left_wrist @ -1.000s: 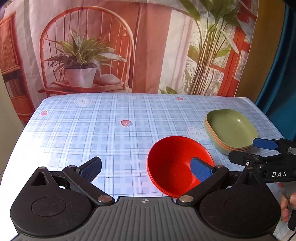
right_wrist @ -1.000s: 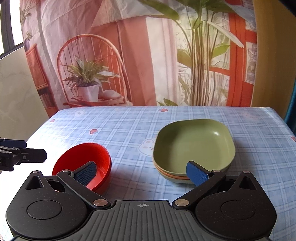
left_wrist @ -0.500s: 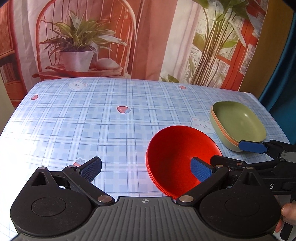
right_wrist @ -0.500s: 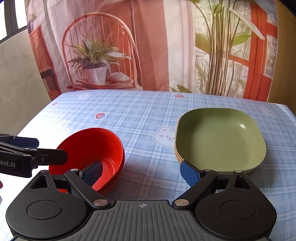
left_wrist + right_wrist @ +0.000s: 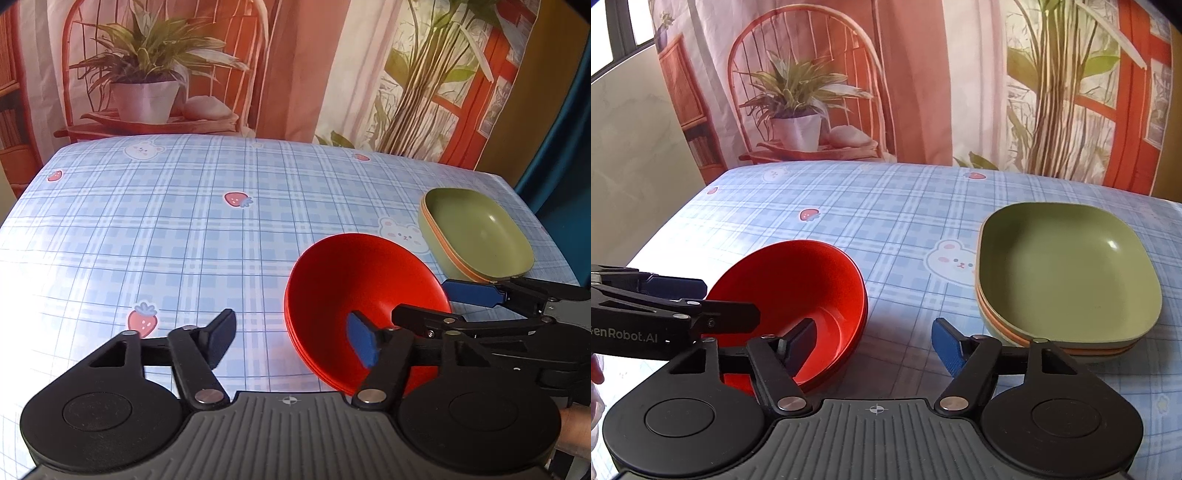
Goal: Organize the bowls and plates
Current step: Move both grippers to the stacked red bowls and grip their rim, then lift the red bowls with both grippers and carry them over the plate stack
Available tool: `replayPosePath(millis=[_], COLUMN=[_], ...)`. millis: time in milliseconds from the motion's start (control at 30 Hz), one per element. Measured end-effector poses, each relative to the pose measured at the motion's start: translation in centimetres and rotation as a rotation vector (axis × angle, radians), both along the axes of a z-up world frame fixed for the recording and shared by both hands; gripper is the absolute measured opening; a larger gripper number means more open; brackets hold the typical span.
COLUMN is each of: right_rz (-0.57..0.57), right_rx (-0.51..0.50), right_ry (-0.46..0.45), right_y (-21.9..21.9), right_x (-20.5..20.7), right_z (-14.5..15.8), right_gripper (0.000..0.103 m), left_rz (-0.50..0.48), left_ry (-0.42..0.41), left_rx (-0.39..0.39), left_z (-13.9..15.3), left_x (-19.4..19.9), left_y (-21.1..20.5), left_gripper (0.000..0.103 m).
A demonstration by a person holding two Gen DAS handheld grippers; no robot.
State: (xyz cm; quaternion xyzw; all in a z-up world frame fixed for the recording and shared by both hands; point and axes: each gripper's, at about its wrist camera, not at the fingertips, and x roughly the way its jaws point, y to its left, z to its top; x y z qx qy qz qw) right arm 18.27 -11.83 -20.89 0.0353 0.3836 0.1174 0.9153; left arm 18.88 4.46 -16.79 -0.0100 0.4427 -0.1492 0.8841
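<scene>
Left wrist view: both the left gripper (image 5: 291,338) and right gripper (image 5: 873,341), fingers just narrowing yet released, straddle the red bowls' (image 5: 354,291) rim; next, pinch and lift.

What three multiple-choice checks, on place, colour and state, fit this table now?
1. In the right wrist view, the plate stack lies where from the red bowls? A right; B left; C inside them.
2. The stack's top colour? A orange; B green; C blue.
3. The right gripper is? A shut on a plate; B shut on nothing; C open across the bowls' rim.
A: the stack sits right of the bowls, apart.
B: green faces up, with orange rims below.
C: its jaws have just been closing and straddle the rim, one finger inside, without pressing.
</scene>
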Motion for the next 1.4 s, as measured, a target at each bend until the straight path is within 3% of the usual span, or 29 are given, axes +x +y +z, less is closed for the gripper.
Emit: replayPosePath(millis=[67,400,767,1400], right_rz=[0.003,0.016,0.05,0.008], right_rx=[0.004,0.011,0.036,0.074], right_ry=[0.006,0.019,0.037,0.023], right_y=[0.0,0.1,1.1,-0.5], right_x=[0.1,0.2,0.6,-0.7], right_z=[-0.1,-0.5,-0.8,0.3], right_gripper=[0.057,0.044,0.019,0.016], left_rz=[0.004,0.013,-0.018,-0.054], left_ry=[0.012,0.029,0.03,0.016], left_rx=[0.0,-0.013,-0.062,-0.026], left_z=[-0.2,-0.5,-0.5,0.7], left_x=[0.1,0.2,0.0,-0.8], left_y=[0.1,0.4,0.3,-1.4], left_gripper=[0.048,0.043,0.022,0.021])
